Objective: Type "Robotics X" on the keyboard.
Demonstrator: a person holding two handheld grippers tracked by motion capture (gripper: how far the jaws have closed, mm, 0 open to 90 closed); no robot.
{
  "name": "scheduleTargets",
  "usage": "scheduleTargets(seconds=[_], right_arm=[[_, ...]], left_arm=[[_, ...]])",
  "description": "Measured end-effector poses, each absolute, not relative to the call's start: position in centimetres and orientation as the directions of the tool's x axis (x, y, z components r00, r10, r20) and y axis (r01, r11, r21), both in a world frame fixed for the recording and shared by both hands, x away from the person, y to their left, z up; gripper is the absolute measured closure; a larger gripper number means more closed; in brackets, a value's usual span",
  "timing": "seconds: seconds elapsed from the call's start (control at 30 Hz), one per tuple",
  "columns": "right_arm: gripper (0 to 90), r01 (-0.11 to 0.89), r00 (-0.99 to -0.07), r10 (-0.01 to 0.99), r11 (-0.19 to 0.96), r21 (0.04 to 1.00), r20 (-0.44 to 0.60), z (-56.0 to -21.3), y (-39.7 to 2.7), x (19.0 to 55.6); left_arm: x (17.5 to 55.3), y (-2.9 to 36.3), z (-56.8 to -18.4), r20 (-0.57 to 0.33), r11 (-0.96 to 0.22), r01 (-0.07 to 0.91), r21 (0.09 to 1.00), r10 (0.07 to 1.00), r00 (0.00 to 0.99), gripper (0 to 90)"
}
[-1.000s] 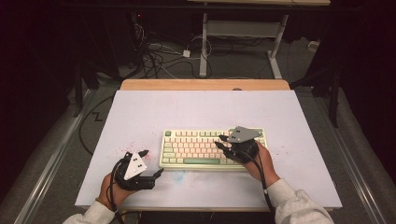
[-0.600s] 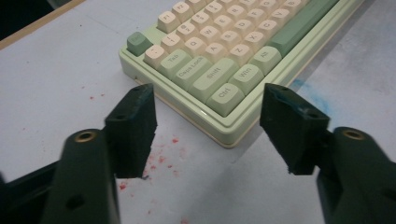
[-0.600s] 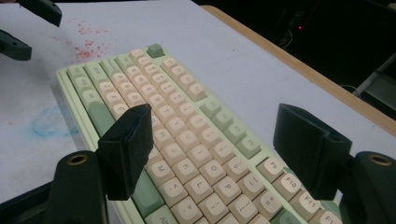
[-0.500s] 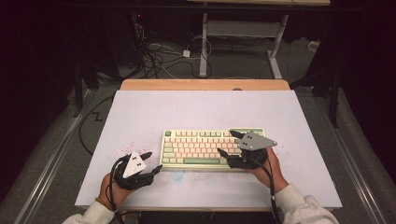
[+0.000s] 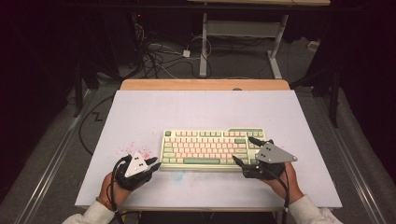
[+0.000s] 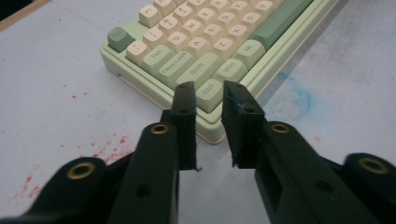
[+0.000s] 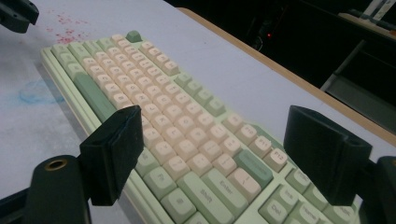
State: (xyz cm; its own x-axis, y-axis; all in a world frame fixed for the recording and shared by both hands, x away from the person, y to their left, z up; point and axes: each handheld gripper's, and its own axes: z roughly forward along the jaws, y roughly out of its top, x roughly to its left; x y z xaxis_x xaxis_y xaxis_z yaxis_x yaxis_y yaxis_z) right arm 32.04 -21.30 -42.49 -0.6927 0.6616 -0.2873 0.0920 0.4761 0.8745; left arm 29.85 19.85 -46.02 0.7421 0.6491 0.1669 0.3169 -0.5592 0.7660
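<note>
Now we hold both claws at the near ends of the pale green and cream mechanical keyboard (image 5: 212, 149), which lies flat at the middle of the white-topped desk (image 5: 196, 109), its long side toward us. Nearest us, our left claw (image 5: 156, 164) sits at the keyboard's near left corner; in the left gripper view its jaws stand close together with only a narrow gap, tips just at the corner by the Ctrl key, and nothing is pinched between them. They have just been closing. Our right claw (image 5: 243, 150) is at the keyboard's right end, jaws spread wide apart so they straddle that end from its near edge to its far edge; the right gripper view shows keys between the two black pads (image 7: 114, 149) without either pad pressing on the case. These jaws have just been opening.

We judge the work barely begun: the keyboard is bracketed at both ends but not gripped or lifted, so any grasp and move is left to do.

Against the earlier high view, the right hand has slid from over the keys outward to the keyboard's right end, while the left hand and the keyboard have kept their places. Red speckles (image 5: 133, 149) stain the desk left of the keyboard.
</note>
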Motion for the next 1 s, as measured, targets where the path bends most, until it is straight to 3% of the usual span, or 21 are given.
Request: scheduleTargets(seconds=[0.17, 1.0], right_arm=[[20.7, 0.101, -0.679, 0.678, 0.466, 0.879, -0.281, -42.7, -22.4, 31.2], [20.8, 0.133, -0.694, 0.649, 0.542, 0.830, -0.313, -44.7, -22.9, 30.1]], left_arm=[[30.2, 19.2, -45.7, 0.144, -0.569, 0.333, 0.752, 0.635, 0.759, 87.3], [36.0, 10.5, -43.0, 0.142, -0.700, 0.282, 0.656, 0.482, 0.865, 87.5]])
